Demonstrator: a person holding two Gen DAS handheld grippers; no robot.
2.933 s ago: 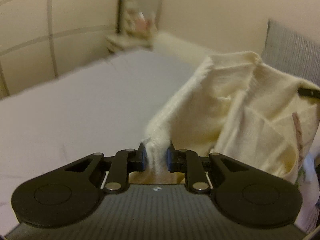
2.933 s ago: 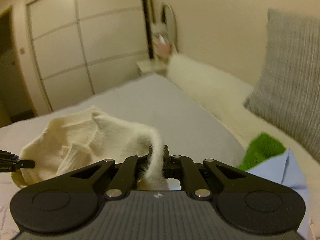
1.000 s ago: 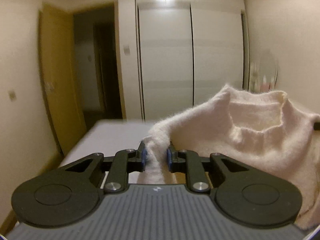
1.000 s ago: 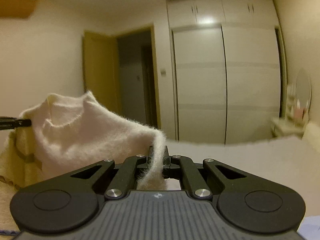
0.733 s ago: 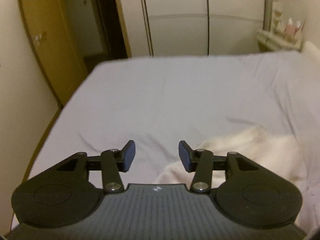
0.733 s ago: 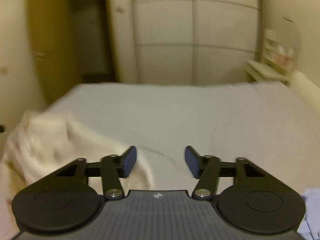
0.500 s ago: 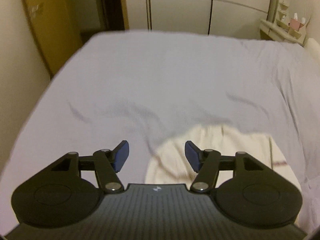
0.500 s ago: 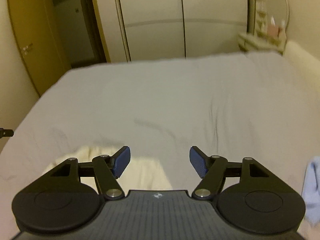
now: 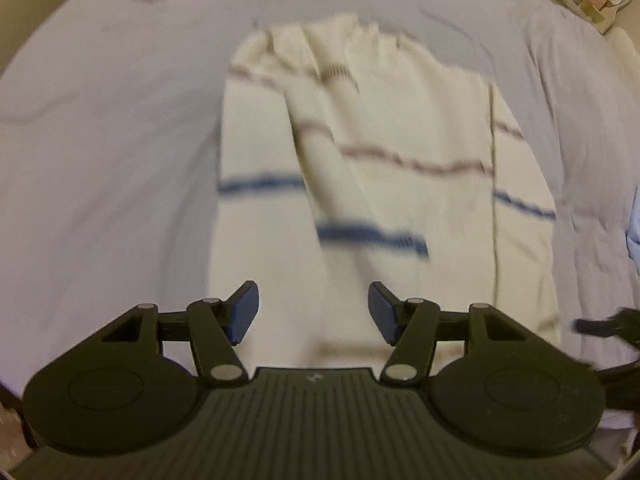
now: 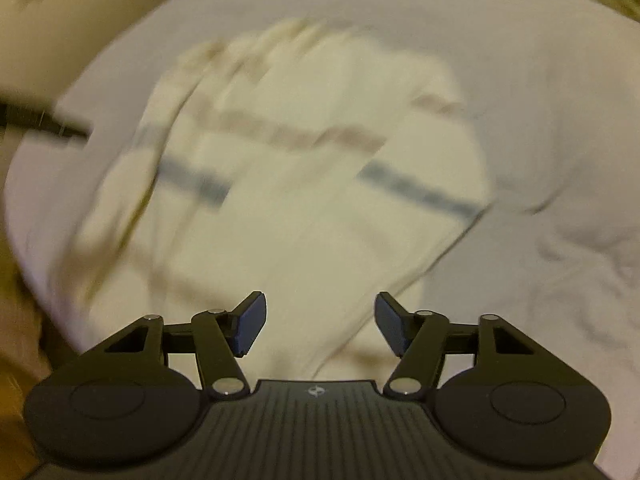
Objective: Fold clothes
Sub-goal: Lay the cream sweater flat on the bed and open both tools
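Left tool (image 9: 313,312): pads apart, holding nothing, hovering over the near end of the sweater (image 9: 400,200). Right tool (image 10: 320,322): pads likewise apart and empty, over the same near end from the other side. Its tip showed as a dark blur at the right edge of the left view.

Sweater lay on the bed (image 9: 100,140), roughly centred, long axis running away from both tools. Not flat: a long flap, probably a sleeve or a folded side, lay slantwise over the body from the far end toward the near end, so the stripes broke and stepped where it crossed. A straight lengthwise edge ran down the right side.

This lie fits either a garment set down for smoothing before the folds, or one with the sides partly brought in already. The pictures did not settle which.

For whichever fold applies, my judgement: grip only the top layer at an edge or corner, with both tools level, so the fold line stays square to the stripes. The stripes would serve as a guide for alignment.

Materials: sweater was cream knit, soft and limp, thick enough to hold ridges; thin stripes in dull red and blue. Far edge looked ragged or bunched. Sheet was pale grey-lilac, smooth weave, lightly creased, more so at right. Right view was heavily blurred, so fine texture was not readable there.
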